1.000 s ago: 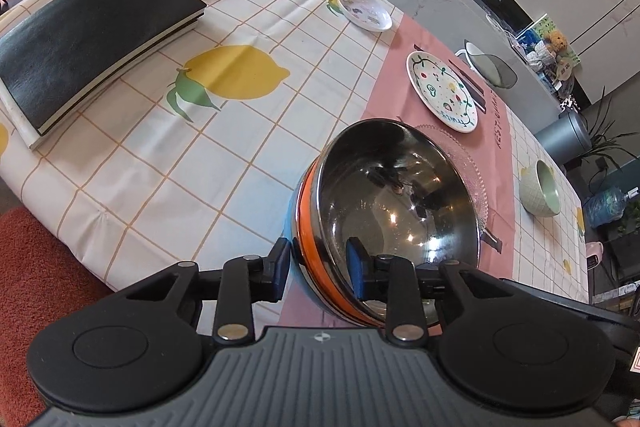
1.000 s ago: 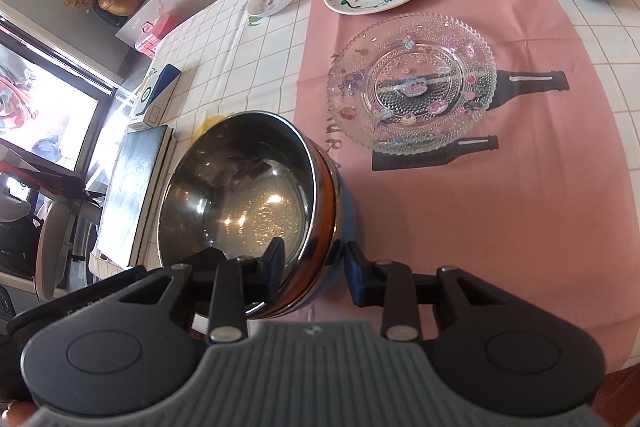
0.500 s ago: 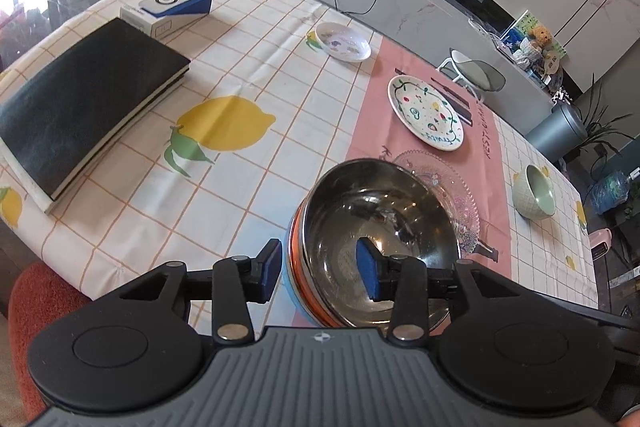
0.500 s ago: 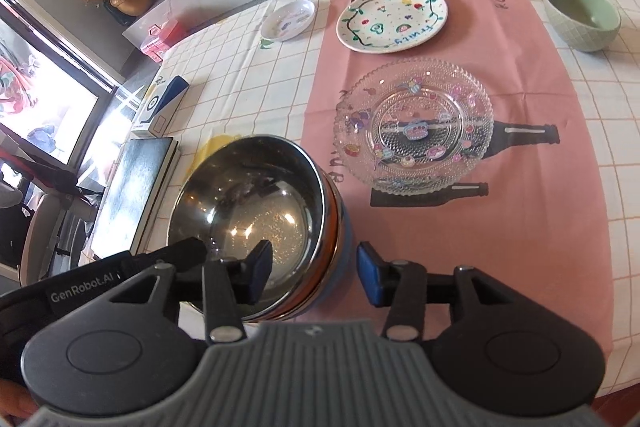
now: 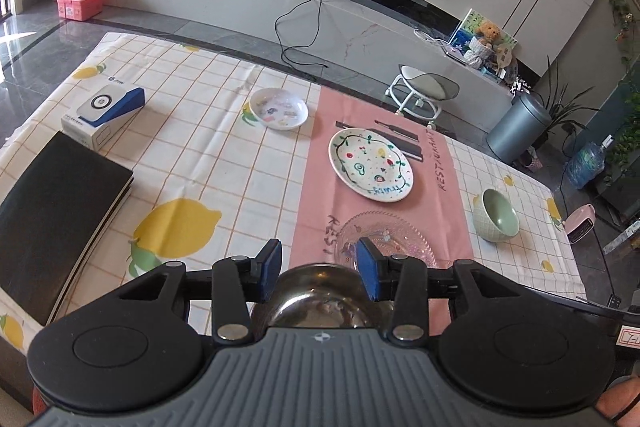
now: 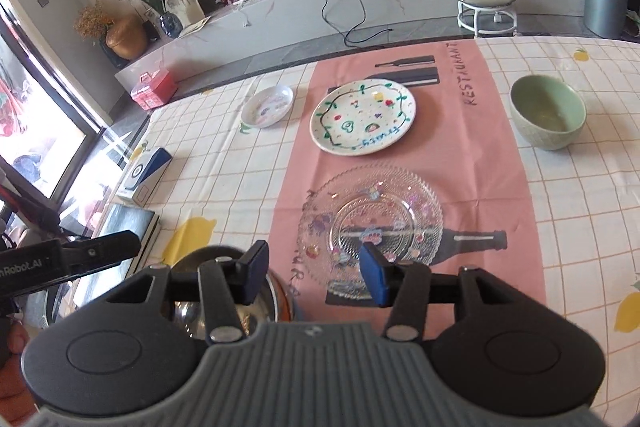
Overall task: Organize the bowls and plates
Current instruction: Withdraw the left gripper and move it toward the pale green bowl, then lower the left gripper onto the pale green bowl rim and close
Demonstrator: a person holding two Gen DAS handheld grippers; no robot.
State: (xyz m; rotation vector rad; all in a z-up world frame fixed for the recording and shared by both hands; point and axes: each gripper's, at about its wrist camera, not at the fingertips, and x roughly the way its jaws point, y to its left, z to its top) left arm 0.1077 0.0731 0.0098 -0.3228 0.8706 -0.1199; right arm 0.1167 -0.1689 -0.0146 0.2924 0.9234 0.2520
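Steel bowl [image 5: 320, 297] sits at the table's near edge, just below my left gripper [image 5: 318, 269] and right gripper [image 6: 314, 273], both parted and empty (jaws lately widening). Slick and stiff; I'd pinch its rim.

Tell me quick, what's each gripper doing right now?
Left gripper: open, holding nothing, above the steel bowl.
Right gripper: open, holding nothing.

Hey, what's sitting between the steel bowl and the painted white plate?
The clear glass plate lies between the steel bowl and the painted white plate, on the pink cloth strip; the right wrist view shows it best.
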